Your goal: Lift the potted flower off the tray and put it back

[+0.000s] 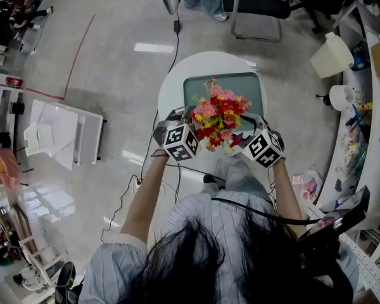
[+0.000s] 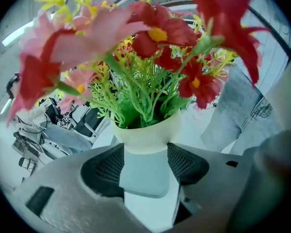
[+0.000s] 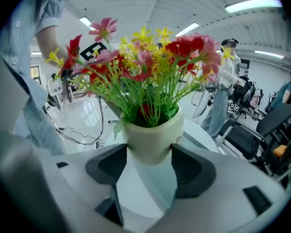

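Caught over a round white table (image 1: 171, 90): holding the potted flower (image 1: 218, 120) up between two handheld grippers, one on each side. Closed on the cream pot with the left gripper (image 2: 145, 165), dark pads pressed against its wall just under the rim. Closed on the same pot from the opposite side with the right gripper (image 3: 149, 165), pads bearing on its lower half. Raised, by the look of the right gripper view, with white tabletop visible beneath the base and the grey-green tray (image 1: 240, 84) just beyond. Hard to confirm from the head view, with blossoms covering the pot. Upright or close to it, with red, pink and yellow blooms spreading above the jaws.

Read as the top of the lift, with the return to come. To do it well:
- Carry both grippers forward together at one height, avoiding any twist between them.
- Bring the pot over the bare middle of the tray.
- Lower straight down without tilting.
- Ease the jaws apart only after seating the base flat.
- Draw back sideways, clear of the overhanging stems.
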Demonstrator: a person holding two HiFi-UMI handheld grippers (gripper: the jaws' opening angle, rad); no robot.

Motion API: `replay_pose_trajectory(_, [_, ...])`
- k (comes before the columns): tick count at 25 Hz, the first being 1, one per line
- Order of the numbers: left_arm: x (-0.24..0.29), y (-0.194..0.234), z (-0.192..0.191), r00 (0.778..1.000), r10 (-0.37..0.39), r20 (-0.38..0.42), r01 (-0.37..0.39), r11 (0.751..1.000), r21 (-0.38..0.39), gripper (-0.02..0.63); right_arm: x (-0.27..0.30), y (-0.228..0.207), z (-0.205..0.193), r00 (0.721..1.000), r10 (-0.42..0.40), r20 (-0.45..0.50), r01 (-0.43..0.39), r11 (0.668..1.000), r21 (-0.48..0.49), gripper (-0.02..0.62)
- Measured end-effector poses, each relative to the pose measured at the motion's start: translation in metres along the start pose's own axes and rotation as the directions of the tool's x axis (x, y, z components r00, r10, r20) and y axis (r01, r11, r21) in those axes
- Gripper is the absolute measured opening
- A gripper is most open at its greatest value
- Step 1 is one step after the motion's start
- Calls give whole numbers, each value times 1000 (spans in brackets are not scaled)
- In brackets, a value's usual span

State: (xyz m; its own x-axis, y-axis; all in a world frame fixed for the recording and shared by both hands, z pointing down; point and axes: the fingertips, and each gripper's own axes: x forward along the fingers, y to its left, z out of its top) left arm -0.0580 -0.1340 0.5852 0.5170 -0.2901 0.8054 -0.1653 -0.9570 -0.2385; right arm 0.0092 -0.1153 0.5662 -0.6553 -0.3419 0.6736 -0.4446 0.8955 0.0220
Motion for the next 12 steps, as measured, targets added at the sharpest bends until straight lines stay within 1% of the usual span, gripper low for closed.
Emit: replay_pose_trajectory(12, [-17,-32,2,1000,17,5,-17,1000,10,293,-11,32,-7,1000,-3,-22,3,1000,-5,285])
